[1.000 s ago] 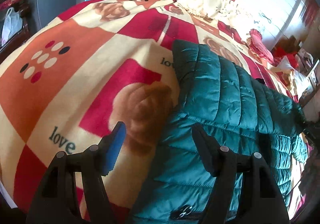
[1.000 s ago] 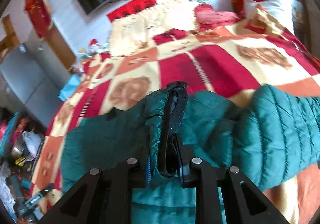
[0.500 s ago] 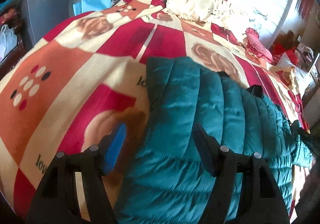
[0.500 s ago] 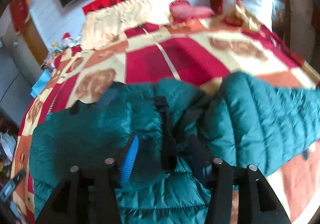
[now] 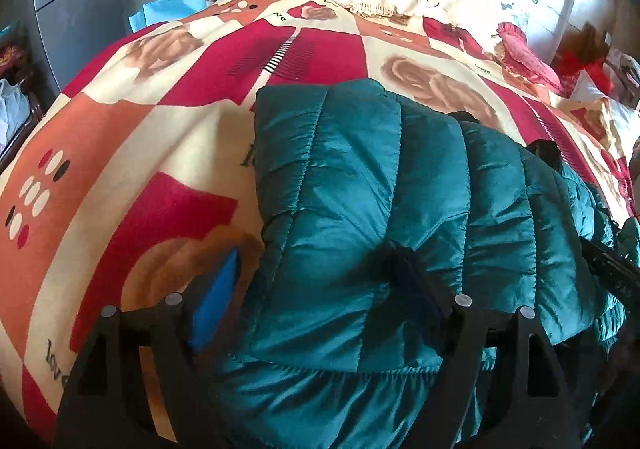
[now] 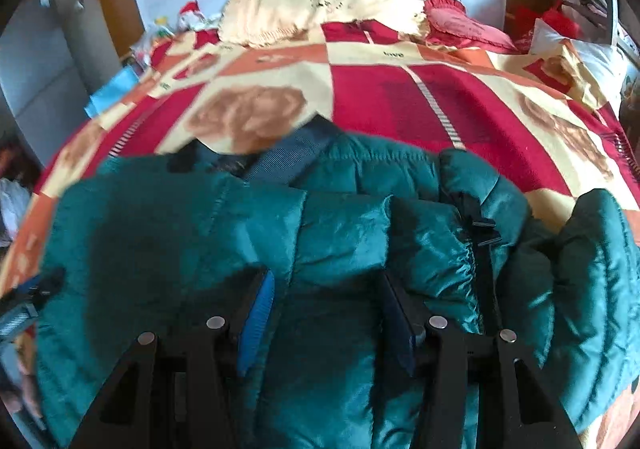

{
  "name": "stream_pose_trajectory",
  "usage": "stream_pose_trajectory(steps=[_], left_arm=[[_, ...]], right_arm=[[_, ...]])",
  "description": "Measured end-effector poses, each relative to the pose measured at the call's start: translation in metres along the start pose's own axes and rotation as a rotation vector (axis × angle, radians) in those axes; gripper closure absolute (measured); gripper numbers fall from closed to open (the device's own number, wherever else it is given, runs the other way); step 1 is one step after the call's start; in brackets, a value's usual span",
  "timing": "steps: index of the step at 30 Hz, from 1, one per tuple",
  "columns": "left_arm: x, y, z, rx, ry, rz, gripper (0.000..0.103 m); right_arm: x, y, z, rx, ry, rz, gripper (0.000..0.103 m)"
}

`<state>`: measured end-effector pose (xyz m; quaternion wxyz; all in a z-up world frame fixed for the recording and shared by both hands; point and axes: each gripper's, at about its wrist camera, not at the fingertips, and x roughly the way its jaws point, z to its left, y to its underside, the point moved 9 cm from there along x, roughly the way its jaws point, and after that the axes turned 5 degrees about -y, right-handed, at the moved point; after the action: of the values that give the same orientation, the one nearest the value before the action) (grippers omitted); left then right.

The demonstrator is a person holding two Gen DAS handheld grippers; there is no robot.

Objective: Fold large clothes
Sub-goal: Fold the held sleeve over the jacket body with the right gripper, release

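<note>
Teal jacket (image 5: 360,209): only right wrist view shows its black zipper (image 6: 482,249).

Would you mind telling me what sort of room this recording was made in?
Most likely a bedroom in a home: a green padded jacket lies on a bed covered with a red rose-patterned blanket, with a cream fringed pillow and a red cushion at the far end.

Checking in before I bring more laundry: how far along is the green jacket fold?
Partly done: the green puffer jacket lies bunched on the blanket. In hand: nothing; left gripper, jaws opening, straddles its edge; right gripper hangs open. Left: squaring up.
</note>
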<state>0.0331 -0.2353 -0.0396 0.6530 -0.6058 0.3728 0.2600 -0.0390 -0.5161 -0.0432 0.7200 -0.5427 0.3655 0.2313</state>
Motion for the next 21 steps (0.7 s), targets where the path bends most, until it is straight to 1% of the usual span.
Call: stream_pose_trajectory(steps=[3, 6, 9, 12, 16, 21], left_arm=[[0.001, 0.000, -0.001, 0.010, -0.008, 0.001, 0.023], [0.001, 0.001, -0.001, 0.012, -0.011, -0.002, 0.023], [0.000, 0.001, -0.001, 0.013, -0.015, -0.004, 0.023], [0.000, 0.001, -0.001, 0.013, -0.020, -0.007, 0.023], [-0.001, 0.001, -0.002, 0.018, -0.029, -0.014, 0.023], [-0.001, 0.001, -0.003, 0.021, -0.029, -0.017, 0.023]], right_arm=[[0.004, -0.001, -0.002, -0.014, 0.024, -0.002, 0.051], [-0.010, -0.003, -0.002, 0.008, 0.027, 0.001, 0.051], [-0.041, -0.007, 0.007, 0.047, -0.031, -0.064, 0.051], [-0.057, -0.008, 0.029, 0.031, -0.092, -0.083, 0.051], [-0.049, 0.003, 0.058, -0.041, -0.110, -0.040, 0.051], [-0.020, 0.025, 0.061, -0.065, -0.068, 0.019, 0.050]])
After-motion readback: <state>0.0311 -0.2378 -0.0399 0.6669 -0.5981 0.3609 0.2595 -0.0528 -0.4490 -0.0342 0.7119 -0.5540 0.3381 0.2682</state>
